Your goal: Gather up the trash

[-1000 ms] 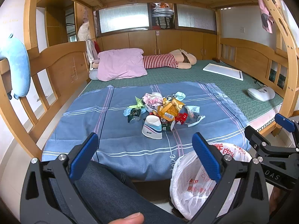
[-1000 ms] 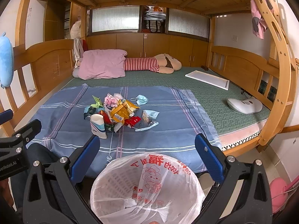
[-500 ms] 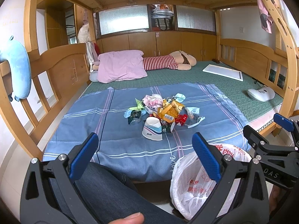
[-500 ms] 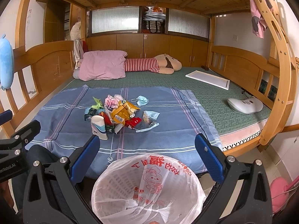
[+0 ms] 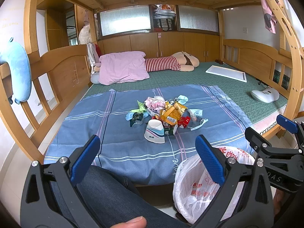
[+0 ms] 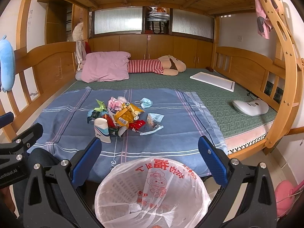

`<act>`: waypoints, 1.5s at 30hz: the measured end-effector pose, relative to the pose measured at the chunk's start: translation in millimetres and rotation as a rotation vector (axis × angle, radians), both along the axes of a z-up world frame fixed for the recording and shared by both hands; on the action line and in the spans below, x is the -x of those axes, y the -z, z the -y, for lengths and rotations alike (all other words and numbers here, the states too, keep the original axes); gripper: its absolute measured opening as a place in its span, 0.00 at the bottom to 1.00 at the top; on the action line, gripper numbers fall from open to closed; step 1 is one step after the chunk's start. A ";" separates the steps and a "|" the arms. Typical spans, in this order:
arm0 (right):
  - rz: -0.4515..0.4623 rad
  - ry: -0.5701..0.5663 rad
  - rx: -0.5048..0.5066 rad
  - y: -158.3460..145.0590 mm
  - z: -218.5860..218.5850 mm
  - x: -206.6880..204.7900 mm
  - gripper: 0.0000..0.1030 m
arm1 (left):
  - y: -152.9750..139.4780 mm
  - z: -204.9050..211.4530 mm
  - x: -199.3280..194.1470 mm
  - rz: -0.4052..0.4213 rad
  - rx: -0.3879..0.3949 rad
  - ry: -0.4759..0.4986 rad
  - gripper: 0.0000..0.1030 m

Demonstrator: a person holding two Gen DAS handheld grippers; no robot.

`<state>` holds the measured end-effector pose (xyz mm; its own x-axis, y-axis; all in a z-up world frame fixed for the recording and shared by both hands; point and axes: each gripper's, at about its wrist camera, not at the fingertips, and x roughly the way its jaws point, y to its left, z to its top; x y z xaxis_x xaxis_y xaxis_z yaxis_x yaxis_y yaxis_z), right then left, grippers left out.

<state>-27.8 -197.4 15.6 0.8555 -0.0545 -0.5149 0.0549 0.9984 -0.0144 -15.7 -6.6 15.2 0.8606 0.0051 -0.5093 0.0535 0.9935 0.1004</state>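
Note:
A heap of trash [image 5: 165, 114] [image 6: 123, 115] lies on the blue striped sheet [image 5: 117, 144] in the middle of the bed: an upturned white cup [image 5: 154, 131] [image 6: 102, 130], a yellow snack wrapper [image 5: 172, 112], pink crumpled paper, a blue face mask [image 6: 146, 102]. A bin lined with a white printed bag [image 6: 152, 190] [image 5: 199, 182] stands on the floor at the bed's near edge. My left gripper [image 5: 147, 161] is open, short of the bed, over a person's denim-clad leg. My right gripper [image 6: 149, 163] is open above the bin, holding nothing.
A pink pillow [image 5: 123, 67] and a striped plush toy [image 5: 171, 63] lie at the bed's far end. A white board [image 5: 226, 73] and a white device [image 5: 265, 95] rest on the green mat at right. Wooden rails flank both sides; a blue plush [image 5: 17, 72] hangs left.
Both views have drifted slightly forward and the trash heap sits a little lower and nearer. Both grippers stay open and empty.

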 end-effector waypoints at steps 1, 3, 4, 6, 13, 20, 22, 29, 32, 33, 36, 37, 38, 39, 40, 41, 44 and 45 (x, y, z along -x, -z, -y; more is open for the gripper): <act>0.000 0.000 0.000 -0.2 -0.4 0.0 0.97 | -0.1 -0.3 -0.2 0.000 0.000 0.000 0.97; 0.000 0.000 -0.002 -0.7 0.3 -0.1 0.97 | 0.1 0.0 0.1 -0.001 0.001 0.000 0.97; 0.001 0.000 -0.002 -1.1 -0.2 0.0 0.97 | -0.2 -0.2 0.2 -0.001 0.000 0.000 0.97; -0.001 0.001 -0.002 -1.2 0.1 -0.2 0.97 | 0.1 0.1 0.0 -0.001 0.000 0.000 0.97; 0.000 0.000 -0.004 -1.3 -0.4 0.2 0.97 | -0.1 -0.3 0.1 0.000 -0.001 -0.002 0.97; 0.003 0.003 -0.006 -2.5 1.2 0.5 0.97 | -1.1 0.0 0.9 0.002 -0.002 -0.002 0.97; 0.004 0.003 -0.008 -2.2 1.1 0.5 0.97 | -1.1 -0.1 0.9 0.001 -0.003 -0.002 0.97; 0.001 0.003 -0.008 -1.6 2.6 0.7 0.97 | -0.7 0.1 1.1 0.002 -0.002 -0.002 0.97; 0.002 0.004 -0.007 -1.5 2.1 0.7 0.97 | -0.7 0.2 1.0 0.002 -0.003 -0.002 0.97; 0.001 0.003 -0.008 -1.4 3.2 0.7 0.97 | -0.7 0.1 1.0 0.002 -0.002 -0.002 0.97; 0.002 0.003 -0.009 -1.5 2.3 0.8 0.97 | -0.7 0.1 1.0 0.002 -0.003 -0.002 0.97; 0.001 0.003 -0.008 -1.4 3.0 0.6 0.97 | -0.8 0.0 1.1 0.001 -0.003 -0.002 0.97; 0.001 0.003 -0.008 -1.5 2.1 0.8 0.97 | -0.7 0.1 1.1 0.002 -0.003 -0.001 0.97; 0.001 0.002 -0.009 -1.4 2.6 1.0 0.97 | -1.0 -0.3 1.4 0.002 -0.003 -0.001 0.97; 0.001 0.003 -0.009 -1.3 3.4 1.6 0.97 | -0.9 -0.2 1.3 0.003 -0.002 -0.002 0.97; 0.002 0.003 -0.008 -1.5 3.2 1.7 0.97 | -0.9 0.2 0.9 0.002 -0.002 -0.002 0.97; 0.005 0.005 -0.006 -1.5 3.6 2.5 0.97 | -0.9 0.2 1.1 0.002 -0.003 -0.002 0.97; 0.005 0.006 -0.006 -1.4 4.0 2.9 0.97 | -1.0 0.3 1.2 0.002 -0.004 -0.002 0.97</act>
